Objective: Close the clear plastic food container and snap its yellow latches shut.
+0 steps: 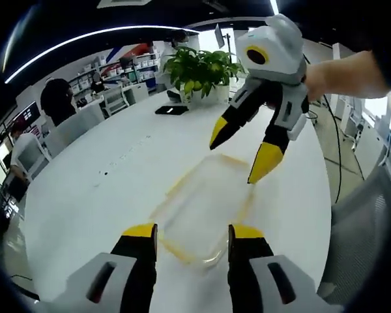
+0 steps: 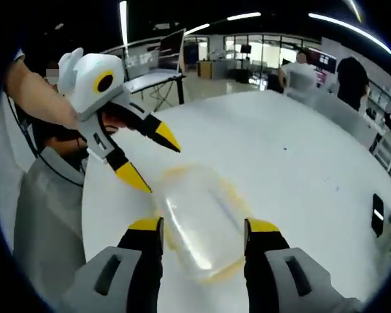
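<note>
Here, in the left gripper view, the left gripper (image 1: 193,229) hovers wide and empty over the container's (image 1: 205,205) near end on the white table (image 1: 104,195); in the right gripper view, the right gripper (image 2: 204,225) hangs likewise wide, probably poised to press the lid.

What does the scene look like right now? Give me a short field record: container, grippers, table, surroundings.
container: clear plastic food container with yellow edging, flat on the table; latch state cannot be told
left gripper: open, at the container's near end
right gripper: open, jaws either side of the container; contact unclear
table: white, also carries a potted plant and a dark phone
</note>
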Demonstrator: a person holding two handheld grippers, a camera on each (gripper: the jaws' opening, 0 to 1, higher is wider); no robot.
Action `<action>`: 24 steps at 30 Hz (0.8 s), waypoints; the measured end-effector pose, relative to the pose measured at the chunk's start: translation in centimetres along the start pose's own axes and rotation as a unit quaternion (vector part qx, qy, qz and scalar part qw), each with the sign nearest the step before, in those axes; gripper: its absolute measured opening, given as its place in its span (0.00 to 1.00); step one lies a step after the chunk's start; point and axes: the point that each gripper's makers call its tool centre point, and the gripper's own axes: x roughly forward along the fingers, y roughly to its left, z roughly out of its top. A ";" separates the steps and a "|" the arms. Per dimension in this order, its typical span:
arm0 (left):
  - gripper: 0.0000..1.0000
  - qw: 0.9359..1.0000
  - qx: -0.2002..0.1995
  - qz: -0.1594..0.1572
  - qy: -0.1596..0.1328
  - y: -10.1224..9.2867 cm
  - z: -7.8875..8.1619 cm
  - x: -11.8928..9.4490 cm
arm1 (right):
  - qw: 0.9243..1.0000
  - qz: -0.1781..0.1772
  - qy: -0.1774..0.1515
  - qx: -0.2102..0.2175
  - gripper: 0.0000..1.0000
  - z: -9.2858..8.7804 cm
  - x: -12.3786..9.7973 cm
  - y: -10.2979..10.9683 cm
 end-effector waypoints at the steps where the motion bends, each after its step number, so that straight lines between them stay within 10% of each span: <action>1: 0.37 1.000 -0.010 0.002 -0.002 0.1 -0.1 0.0 | 1.000 -0.003 -0.002 0.002 0.46 -0.1 -0.1 0.1; 24: 0.39 0.994 -0.089 0.027 -0.049 -0.6 -2.2 -0.4 | 0.990 -0.112 -0.069 0.059 0.51 -3.5 -1.8 0.5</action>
